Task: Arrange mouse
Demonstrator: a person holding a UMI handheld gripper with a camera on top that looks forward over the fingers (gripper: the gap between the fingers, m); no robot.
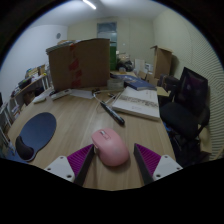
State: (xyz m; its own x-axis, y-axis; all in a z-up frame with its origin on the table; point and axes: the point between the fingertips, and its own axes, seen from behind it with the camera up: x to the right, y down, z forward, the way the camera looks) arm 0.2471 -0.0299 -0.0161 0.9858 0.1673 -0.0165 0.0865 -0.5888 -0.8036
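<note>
Sitting between wide-open fingers (108,165) on the tabletop (75,115), the mouse (109,147) is looking light, hard, slippery; grip its flanks.

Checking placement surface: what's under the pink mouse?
The pink mouse rests on the bare wooden desk, between the open gripper fingers. The mouse pad lies apart. Beneath the mouse is covered.

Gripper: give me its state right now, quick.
Gripper: open; the pink mouse sits on the desk between its fingers, with a gap at either side, not clamped.
</note>
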